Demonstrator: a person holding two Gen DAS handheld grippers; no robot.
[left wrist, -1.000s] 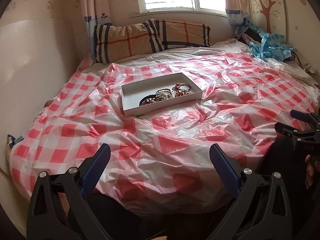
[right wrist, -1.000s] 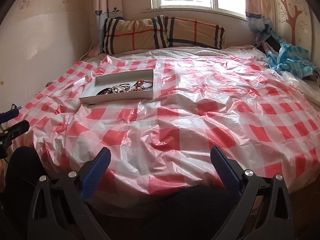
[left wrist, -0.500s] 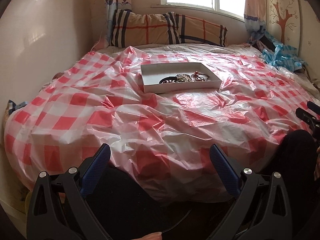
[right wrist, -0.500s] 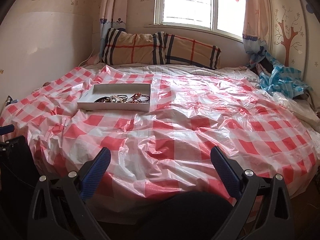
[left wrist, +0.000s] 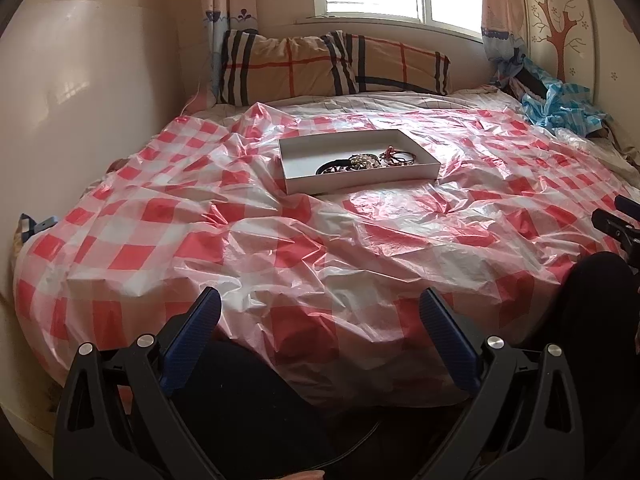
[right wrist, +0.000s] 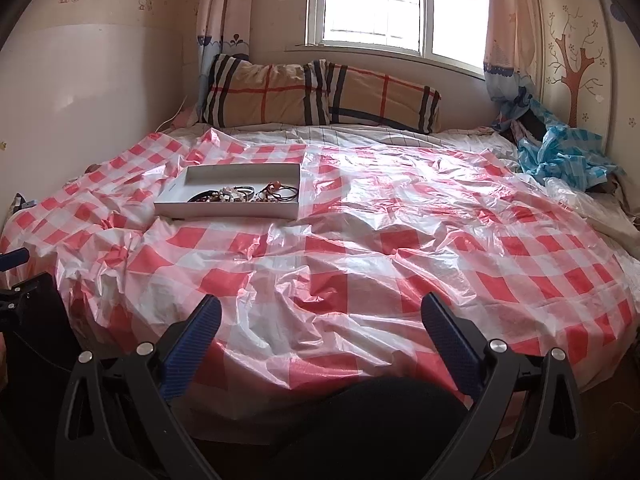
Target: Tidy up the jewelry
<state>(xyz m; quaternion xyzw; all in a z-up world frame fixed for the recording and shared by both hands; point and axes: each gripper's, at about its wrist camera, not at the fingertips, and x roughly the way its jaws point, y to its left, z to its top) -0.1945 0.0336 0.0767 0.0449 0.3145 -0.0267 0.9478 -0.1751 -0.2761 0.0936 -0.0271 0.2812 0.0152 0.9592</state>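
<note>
A bed fills both views, spread with a crinkled red-and-white checked plastic sheet that reaches from the near edge almost to the far end. At the far end, under a bright window, two tan plaid pillows lie side by side against the wall. A bundle of blue-and-white plastic sits in the far right corner, below a tree decal on the wall.

On the far left part of the sheet rests a shallow white tray, lying flat with its long side across the bed. Inside it, gathered toward its near right part, is the jewelry: a tangle of dark bands, a pale beaded piece and thin loops with reddish beads, all touching or overlapping one another. The rest of the tray floor is bare.

The left gripper hangs at the near edge of the bed, jaws spread wide and holding nothing, well apart from the tray. The right gripper sits likewise at the near edge, further right, jaws released and empty. Dark-clothed knees show beneath both.
</note>
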